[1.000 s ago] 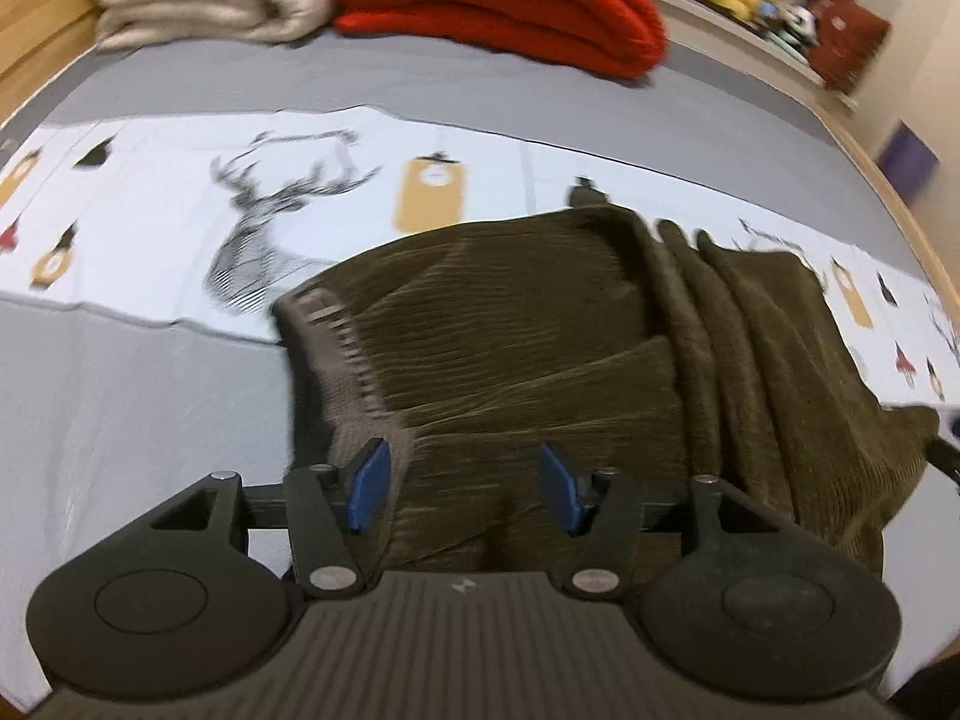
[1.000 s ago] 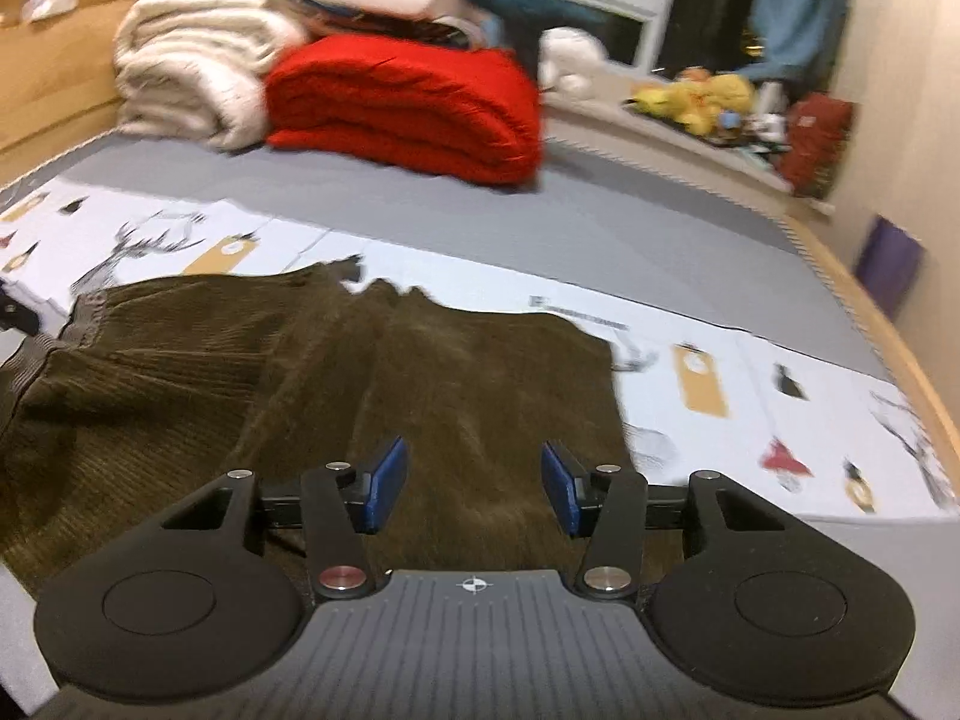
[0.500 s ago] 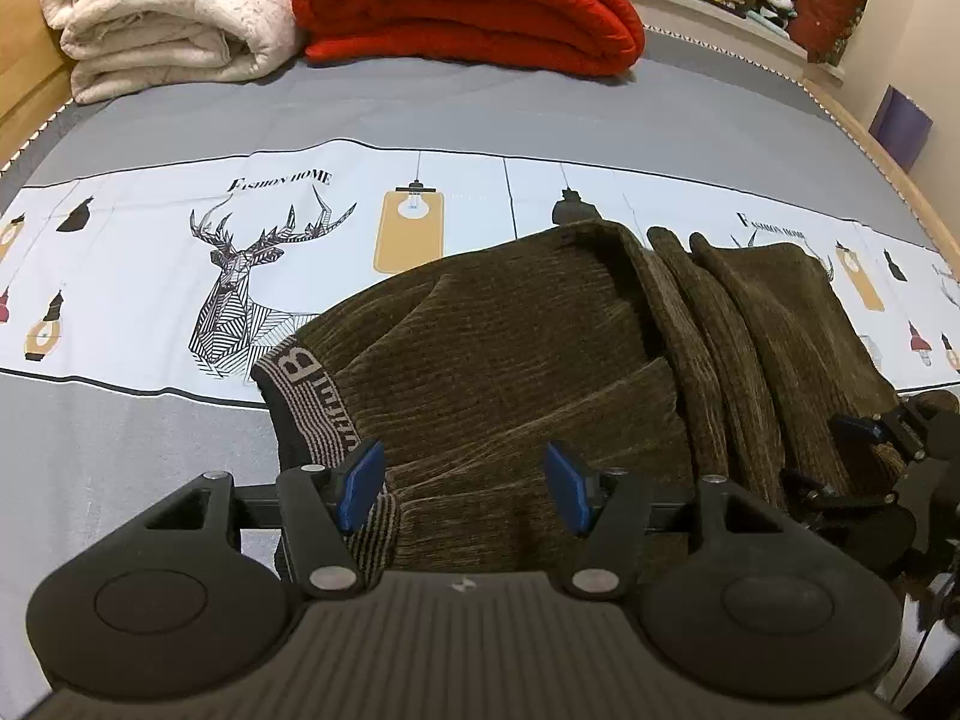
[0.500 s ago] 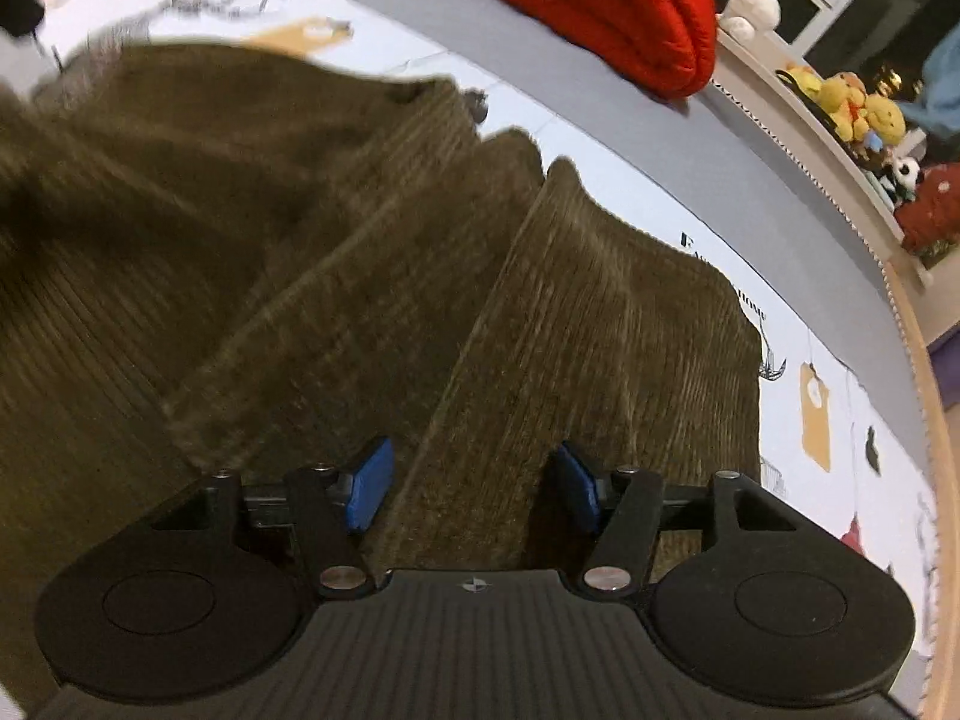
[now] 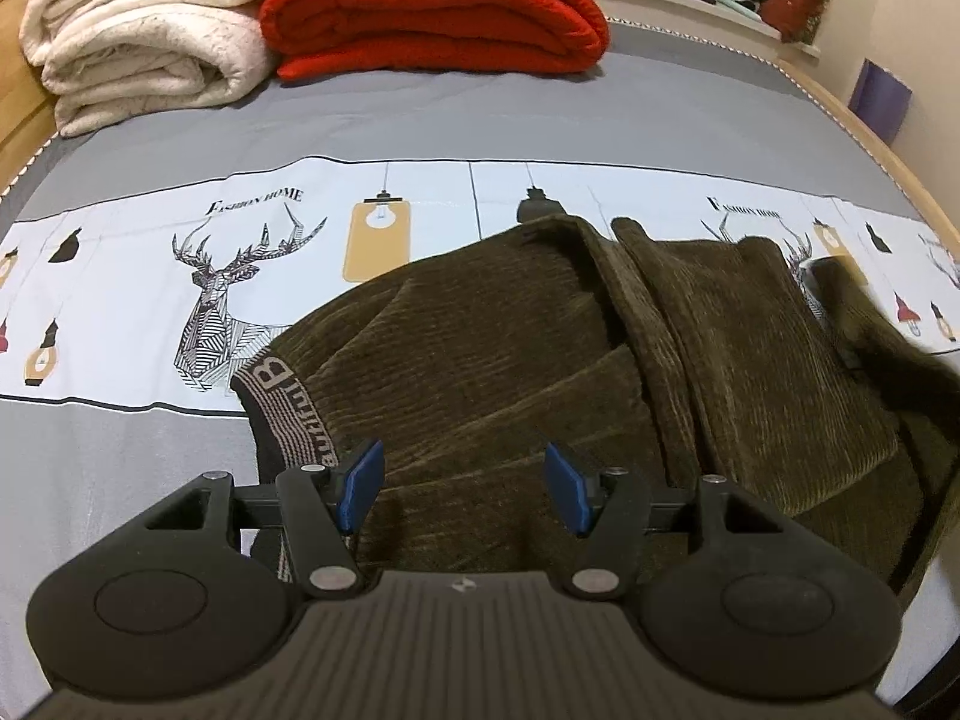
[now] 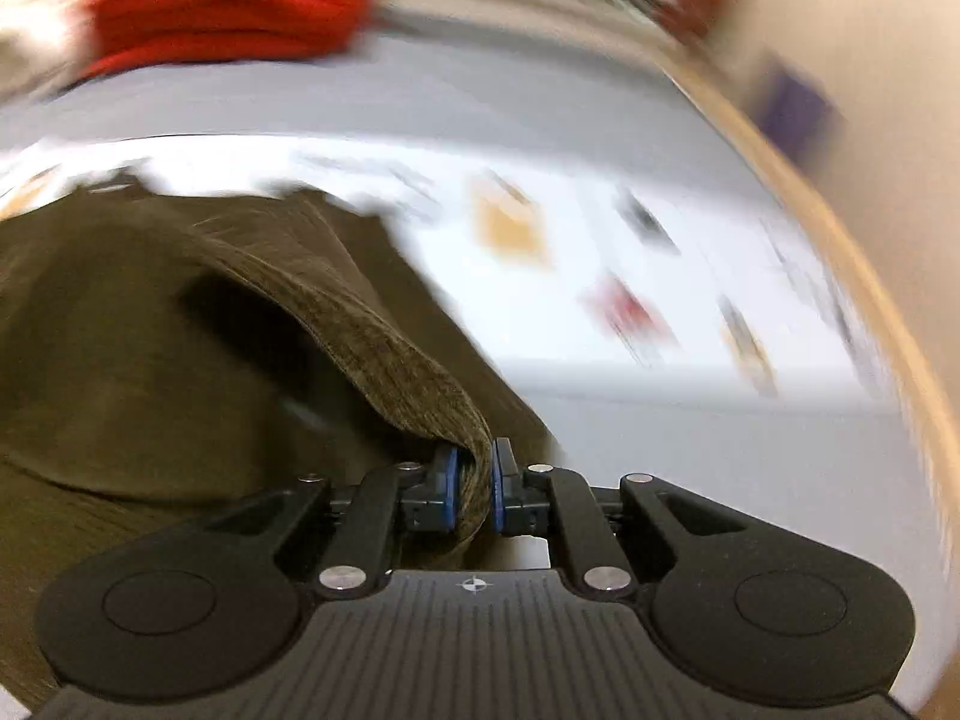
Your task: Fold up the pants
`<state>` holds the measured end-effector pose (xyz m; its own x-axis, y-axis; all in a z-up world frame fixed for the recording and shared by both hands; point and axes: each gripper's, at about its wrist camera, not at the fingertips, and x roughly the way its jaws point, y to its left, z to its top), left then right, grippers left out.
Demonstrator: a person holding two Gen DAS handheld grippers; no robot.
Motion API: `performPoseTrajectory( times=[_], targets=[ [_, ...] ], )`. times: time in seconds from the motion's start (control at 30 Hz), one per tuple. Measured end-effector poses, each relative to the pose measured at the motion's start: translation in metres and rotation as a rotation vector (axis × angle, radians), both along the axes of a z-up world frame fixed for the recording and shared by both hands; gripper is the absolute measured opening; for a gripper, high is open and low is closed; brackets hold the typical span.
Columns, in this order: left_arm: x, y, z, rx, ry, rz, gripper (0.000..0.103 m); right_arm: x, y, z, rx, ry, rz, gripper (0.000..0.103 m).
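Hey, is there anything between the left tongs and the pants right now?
Nothing visible. The left tongs are open right over the pants, near the waistband, with only fabric in front of them. The right tongs are shut on a fold of the pants at the other side.

- My left gripper (image 5: 462,483): matte black, ribbed centre plate, round disc housings on both sides.
- I see blue pads (image 5: 359,483) and silver screws at the linkage pivots.
- My right gripper (image 6: 474,495): same black build, small crosshair mark on the plate.
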<state>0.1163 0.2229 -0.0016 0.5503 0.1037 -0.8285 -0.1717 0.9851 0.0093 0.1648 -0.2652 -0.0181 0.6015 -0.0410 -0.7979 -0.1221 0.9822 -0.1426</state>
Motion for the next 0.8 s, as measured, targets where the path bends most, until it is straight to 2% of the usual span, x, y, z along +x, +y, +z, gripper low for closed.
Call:
performPoseTrajectory(
  times=[0.03,0.07,0.13,0.2,0.27,0.37,0.43,0.5,0.6,0.8],
  targets=[
    [0.000,-0.002,-0.001,0.001,0.002,-0.001,0.066,-0.001,-0.020,-0.010,-0.003,0.082,-0.066,0.011],
    [0.000,-0.004,-0.002,0.000,0.006,0.000,0.067,-0.003,-0.035,-0.014,0.011,0.118,-0.115,0.011],
    [0.000,-0.009,-0.004,0.001,0.011,-0.005,0.068,-0.012,-0.056,-0.011,0.080,0.120,-0.141,0.011],
    [0.001,-0.013,-0.002,-0.001,0.004,-0.017,0.071,-0.022,-0.061,-0.007,0.100,0.104,-0.103,0.011],
    [0.002,-0.017,-0.001,-0.004,0.000,-0.022,0.071,-0.031,-0.063,0.001,0.091,0.070,-0.071,0.011],
    [0.005,-0.020,-0.001,-0.008,-0.001,-0.024,0.073,-0.037,-0.065,0.018,0.135,-0.006,-0.064,0.020],
    [0.007,-0.021,-0.002,-0.005,0.001,-0.027,0.073,-0.039,-0.066,0.029,0.178,-0.103,-0.076,0.038],
    [0.009,-0.022,-0.002,-0.005,-0.001,-0.027,0.073,-0.039,-0.065,0.035,0.194,-0.184,-0.077,0.042],
    [0.011,-0.024,-0.003,-0.006,0.002,-0.026,0.073,-0.035,-0.051,0.038,0.175,-0.239,-0.024,0.042],
    [0.014,-0.025,-0.006,-0.001,0.009,-0.030,0.074,-0.010,0.007,0.016,-0.009,-0.195,0.147,0.042]
  ],
)
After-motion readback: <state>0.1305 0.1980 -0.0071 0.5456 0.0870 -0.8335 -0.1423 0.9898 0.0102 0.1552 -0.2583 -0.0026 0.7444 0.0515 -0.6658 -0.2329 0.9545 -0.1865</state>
